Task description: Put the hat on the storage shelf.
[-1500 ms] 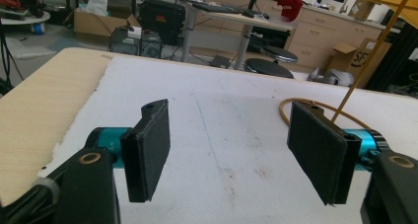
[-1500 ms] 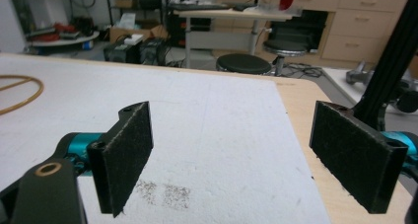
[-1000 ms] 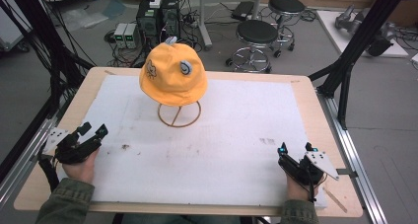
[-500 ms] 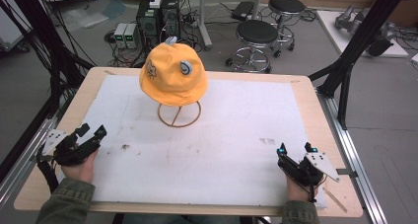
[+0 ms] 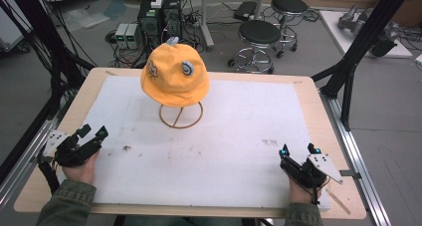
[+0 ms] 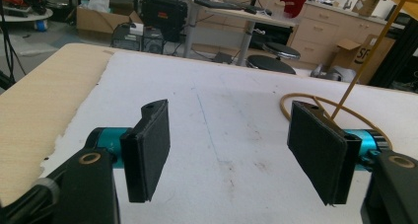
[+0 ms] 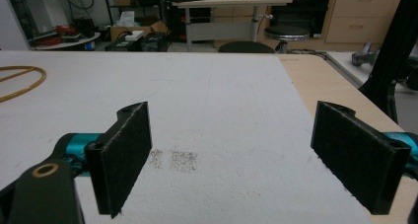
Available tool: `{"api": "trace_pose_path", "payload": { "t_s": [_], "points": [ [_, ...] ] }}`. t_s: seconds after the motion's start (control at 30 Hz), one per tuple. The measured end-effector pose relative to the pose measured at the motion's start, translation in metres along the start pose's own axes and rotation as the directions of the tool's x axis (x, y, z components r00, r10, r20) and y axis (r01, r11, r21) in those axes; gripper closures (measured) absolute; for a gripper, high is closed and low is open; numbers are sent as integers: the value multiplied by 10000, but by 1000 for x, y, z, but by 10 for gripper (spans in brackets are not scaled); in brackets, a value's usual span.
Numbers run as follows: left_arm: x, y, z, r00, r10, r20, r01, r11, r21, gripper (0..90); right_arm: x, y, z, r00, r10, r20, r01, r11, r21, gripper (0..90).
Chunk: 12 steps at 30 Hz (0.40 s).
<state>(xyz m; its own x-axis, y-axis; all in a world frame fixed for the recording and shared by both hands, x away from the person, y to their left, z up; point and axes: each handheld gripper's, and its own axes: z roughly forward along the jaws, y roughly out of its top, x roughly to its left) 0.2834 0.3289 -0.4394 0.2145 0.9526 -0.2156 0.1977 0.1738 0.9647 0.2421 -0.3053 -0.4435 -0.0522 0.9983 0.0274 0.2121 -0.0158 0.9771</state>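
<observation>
Start of reach: left gripper point(image 5: 92, 133) and right gripper point(image 5: 297, 150) idle, jaws apart, well short of yellow hat point(image 5: 174, 74); next, approach its brim

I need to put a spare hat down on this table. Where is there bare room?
The white mat lies bare between the left tongs and right tongs, and right of the wire stand. The only crowded spot is the back left, under the yellow hat.

Olive-green sleeves; each black claw point(image 5: 87, 136) has teal fittings and a grey three-cornered plate.
</observation>
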Motion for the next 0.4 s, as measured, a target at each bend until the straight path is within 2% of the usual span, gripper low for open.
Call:
{"api": "trace_pose_path", "payload": {
  "t_s": [0.4],
  "points": [
    [0, 0, 0, 10000, 12, -32, -12, 10000, -13, 330, 0, 3, -3, 10000, 6, -70, -7, 9999, -118, 145]
  ]
}}
